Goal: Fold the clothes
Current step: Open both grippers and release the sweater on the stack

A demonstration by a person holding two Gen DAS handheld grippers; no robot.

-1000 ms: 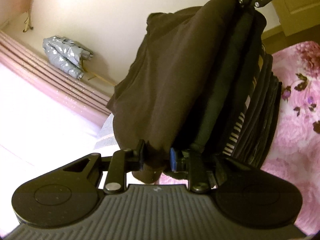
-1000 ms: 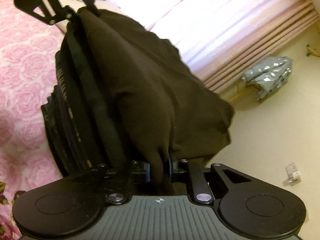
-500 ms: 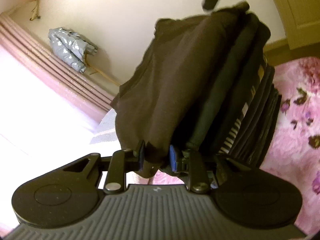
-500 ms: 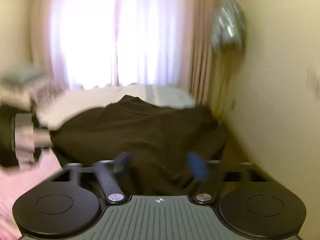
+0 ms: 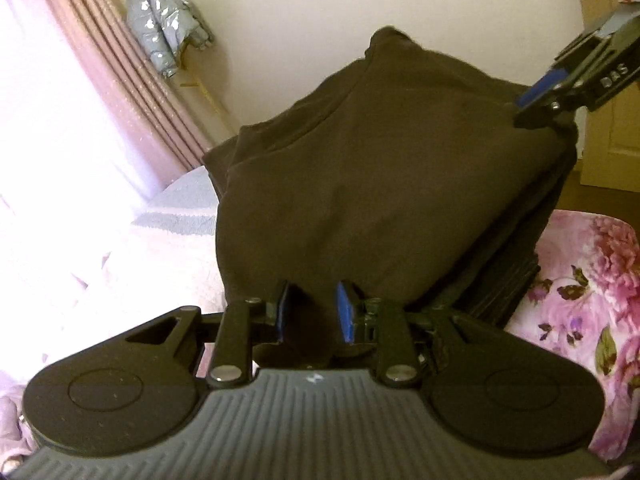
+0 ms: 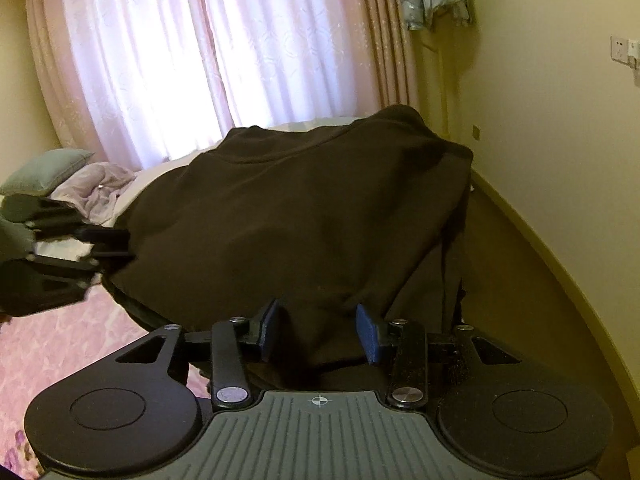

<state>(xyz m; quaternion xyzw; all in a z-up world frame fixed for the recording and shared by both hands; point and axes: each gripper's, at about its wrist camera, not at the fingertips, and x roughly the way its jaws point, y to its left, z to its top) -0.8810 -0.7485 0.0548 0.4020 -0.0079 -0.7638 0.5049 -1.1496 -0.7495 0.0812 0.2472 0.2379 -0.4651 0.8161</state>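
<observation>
The bed (image 5: 580, 264), covered in a pink floral spread, is carrying the load. A dark brown garment (image 5: 380, 184) is lying on top of a stack of dark folded clothes (image 5: 516, 276), draping over its near edge. The left hand-held gripper (image 5: 312, 312) is standing narrowly parted, a fold of the garment sitting between its blue pads (image 5: 345, 312); whether they are pressing it cannot be told. The right hand-held gripper (image 6: 318, 330) is standing wide, the garment's edge lying loose between its fingers (image 6: 368, 336). A pink curtain (image 6: 192, 48) is hanging behind.
</observation>
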